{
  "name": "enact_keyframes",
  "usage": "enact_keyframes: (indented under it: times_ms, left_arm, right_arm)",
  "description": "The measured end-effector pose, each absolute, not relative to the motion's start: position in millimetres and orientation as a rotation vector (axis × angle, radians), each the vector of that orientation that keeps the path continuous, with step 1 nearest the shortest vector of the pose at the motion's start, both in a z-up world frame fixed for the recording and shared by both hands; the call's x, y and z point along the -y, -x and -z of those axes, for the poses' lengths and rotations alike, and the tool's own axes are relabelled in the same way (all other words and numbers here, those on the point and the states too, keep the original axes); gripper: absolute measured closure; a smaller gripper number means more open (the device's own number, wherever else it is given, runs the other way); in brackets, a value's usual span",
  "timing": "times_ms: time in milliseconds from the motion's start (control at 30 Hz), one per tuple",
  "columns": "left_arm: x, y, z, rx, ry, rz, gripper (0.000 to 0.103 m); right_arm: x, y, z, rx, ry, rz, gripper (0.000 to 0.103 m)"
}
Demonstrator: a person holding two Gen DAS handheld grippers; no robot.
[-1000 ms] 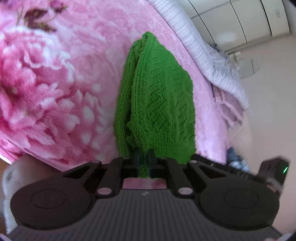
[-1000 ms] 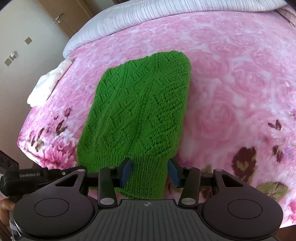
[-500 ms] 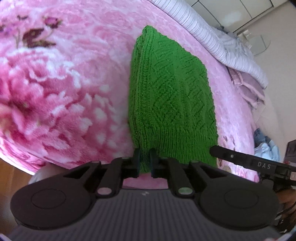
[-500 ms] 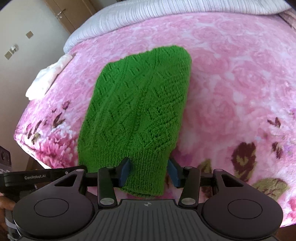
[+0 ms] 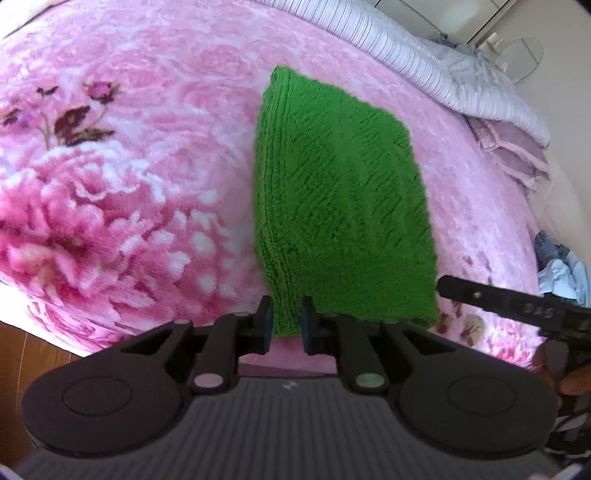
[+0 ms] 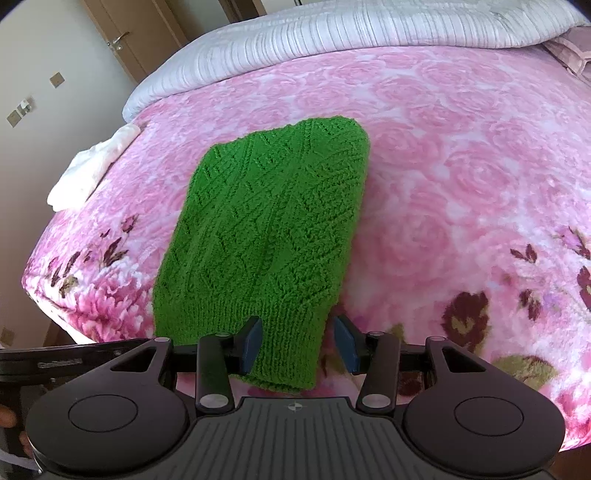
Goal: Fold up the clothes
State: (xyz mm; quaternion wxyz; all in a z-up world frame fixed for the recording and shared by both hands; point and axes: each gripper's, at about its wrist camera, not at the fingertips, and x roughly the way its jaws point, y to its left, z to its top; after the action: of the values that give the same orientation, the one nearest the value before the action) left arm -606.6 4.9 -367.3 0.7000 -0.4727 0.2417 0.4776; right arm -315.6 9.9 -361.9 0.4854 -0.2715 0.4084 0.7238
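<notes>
A green knitted garment [image 5: 340,206] lies folded into a long stack on the pink floral blanket [image 5: 129,177]. It also shows in the right wrist view [image 6: 273,236]. My left gripper [image 5: 287,325] has its jaws a little apart around the garment's near left corner, with small gaps to the knit. My right gripper [image 6: 297,343] is open, its blue pads astride the garment's near ribbed edge [image 6: 288,354] without pinching it. The right gripper's arm [image 5: 509,302] shows at the right of the left wrist view.
A white striped duvet [image 6: 332,37] lies across the far side of the bed. A white cloth [image 6: 92,166] sits at the bed's left edge. Pink pillows [image 5: 513,144] and a blue cloth [image 5: 561,266] lie to the right. A door [image 6: 122,33] stands behind.
The garment has been lowered flat onto the blanket. My left jaws have parted and let go of its corner. My right jaws have opened wider.
</notes>
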Motion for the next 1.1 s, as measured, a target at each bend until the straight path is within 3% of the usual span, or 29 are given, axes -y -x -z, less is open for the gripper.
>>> enact_keyframes:
  times_ms: [200,400,633,800,1000,1100]
  left_arm:
    - [-9,612,338,-0.377,0.926,-1.045,0.093]
    - [-29,585,368,-0.47,0.915,-1.034,0.093]
    - [-21,580,399,-0.535,0.919,-1.031,0.091]
    - [-20,585,385,-0.511,0.918,-1.028,0.097]
    - [-22,581,363,-0.467,0.85,-1.028,0.097]
    - [-28,573,379,-0.544,0.85,-1.057,0.097]
  right_arm:
    - [-8,314,356,-0.905,0.595,-1.769,0.055]
    - [-7,336,362,-0.842,0.603,-1.852,0.059]
    - [2,348,413,-0.768,0.72,-1.799,0.064]
    - [0,341,398,-0.809,0.699,-1.811,0.064]
    - [7,337,365,-0.762,0.598,-1.842,0.065]
    - [-1,343,376,-0.784,0.635,-1.837,0.065]
